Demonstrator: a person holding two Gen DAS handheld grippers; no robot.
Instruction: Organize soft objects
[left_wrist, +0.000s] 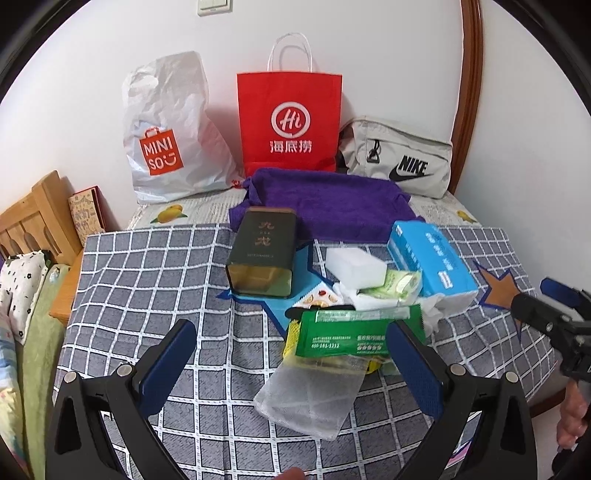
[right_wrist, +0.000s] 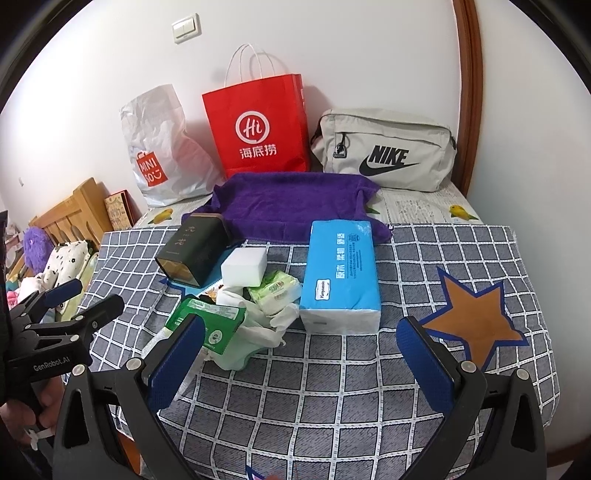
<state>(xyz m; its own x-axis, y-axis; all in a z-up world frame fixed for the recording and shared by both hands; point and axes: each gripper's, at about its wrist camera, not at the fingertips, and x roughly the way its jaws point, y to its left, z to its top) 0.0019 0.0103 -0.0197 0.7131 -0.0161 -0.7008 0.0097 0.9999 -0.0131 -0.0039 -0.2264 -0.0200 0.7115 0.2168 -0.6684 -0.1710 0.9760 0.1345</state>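
Observation:
A pile of soft items lies on the checked cloth: a blue tissue pack, a white sponge block, a small green tissue pack, a green packet, crumpled white tissue and a clear mesh bag. A purple towel lies behind them. A dark tea tin lies on its side. My left gripper is open over the mesh bag and green packet. My right gripper is open, just before the blue pack.
Against the wall stand a white Miniso bag, a red paper bag and a grey Nike pouch. A wooden headboard and bedding are at the left. Orange star patches mark the cloth.

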